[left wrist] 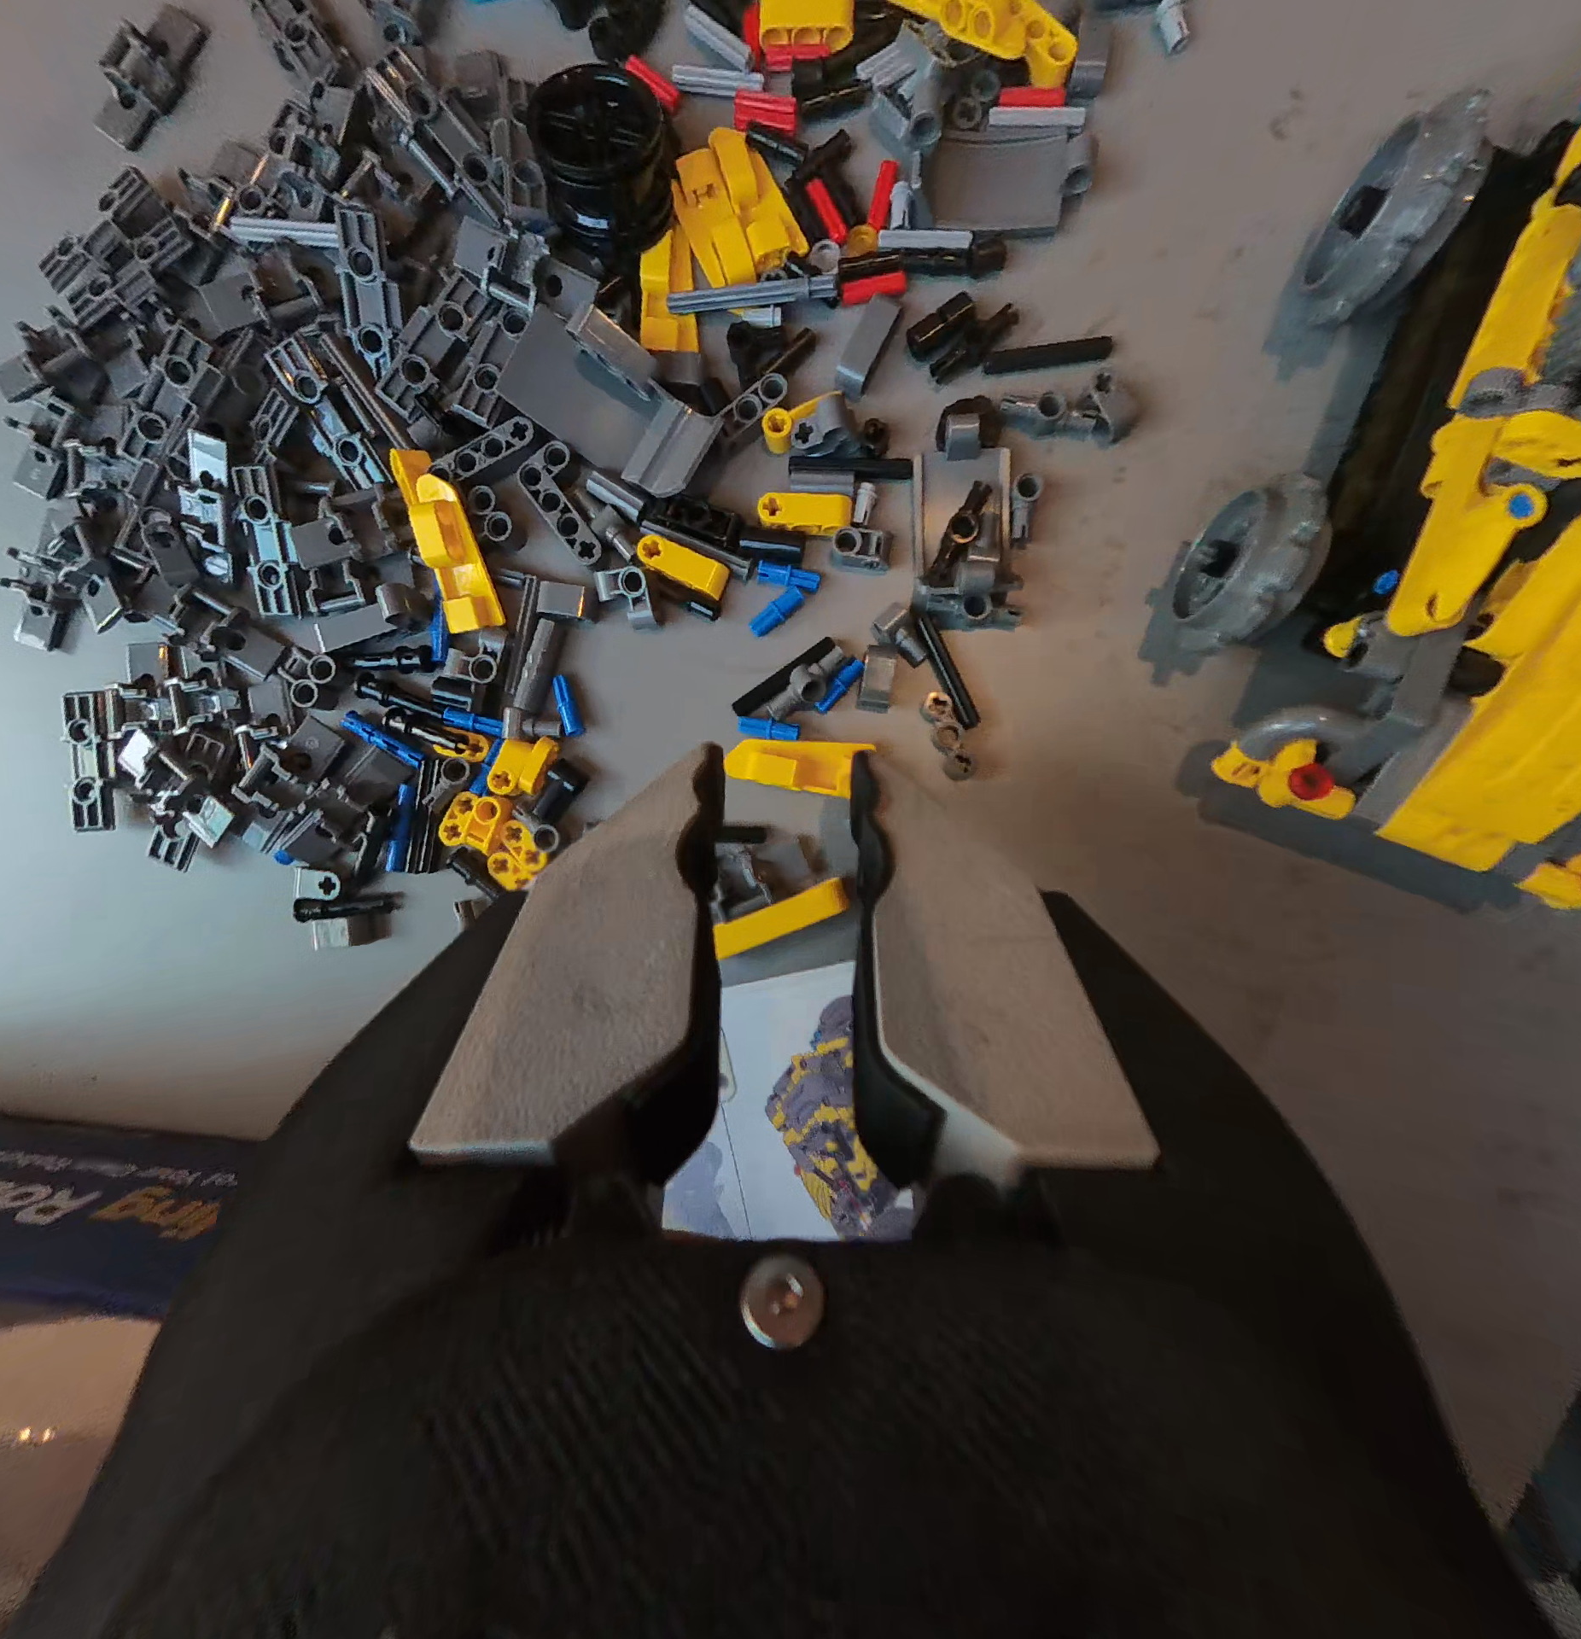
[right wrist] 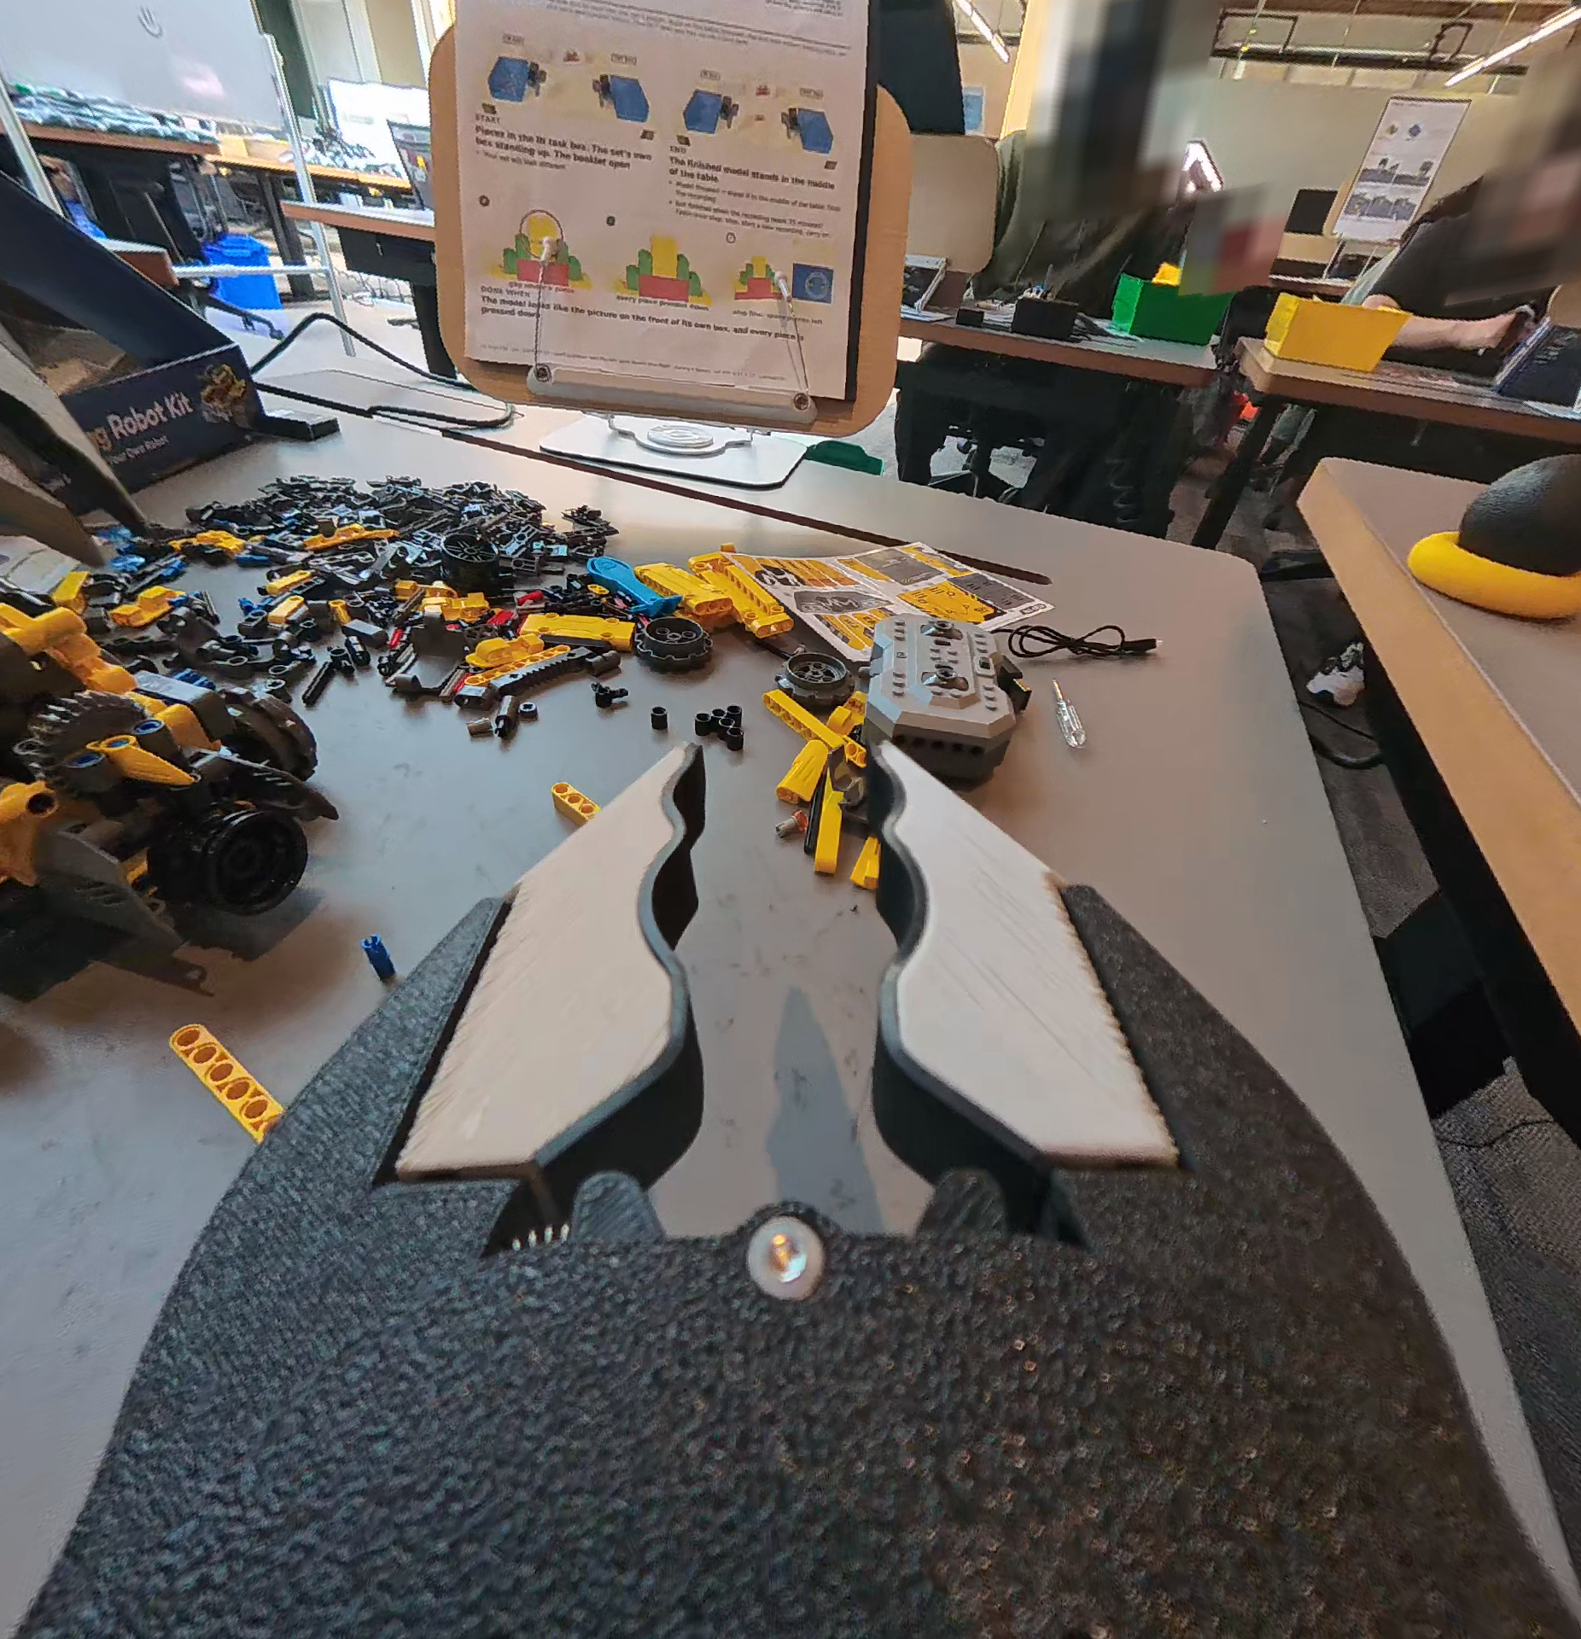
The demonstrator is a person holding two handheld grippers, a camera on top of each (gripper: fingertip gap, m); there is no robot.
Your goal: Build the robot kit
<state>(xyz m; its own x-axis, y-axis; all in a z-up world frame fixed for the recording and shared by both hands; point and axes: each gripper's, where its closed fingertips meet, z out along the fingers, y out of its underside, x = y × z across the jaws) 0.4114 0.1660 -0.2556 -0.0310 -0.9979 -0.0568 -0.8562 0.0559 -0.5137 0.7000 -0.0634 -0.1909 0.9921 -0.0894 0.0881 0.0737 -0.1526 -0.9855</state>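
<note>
- Yellow panel piece (left wrist: 805, 770): lies flat on the table (left wrist: 1080, 1020), just beyond the tips of your left gripper (left wrist: 785, 758).
- Left gripper: fingers apart, holding nothing. It hovers over a second yellow piece (left wrist: 782, 918) and a booklet page (left wrist: 782, 1064).
- Grey pile (left wrist: 237, 443) crowds its left; the yellow model (left wrist: 1496, 621) sits well to the right.
- Right gripper (right wrist: 785, 754): fingers apart, empty, over bare table. Yellow beams (right wrist: 809, 772) and a grey box (right wrist: 938, 701) lie nearest its tips.

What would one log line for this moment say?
left gripper: open, above loose yellow panel | right gripper: open, empty, near grey motor block | half-built yellow model at left
</note>
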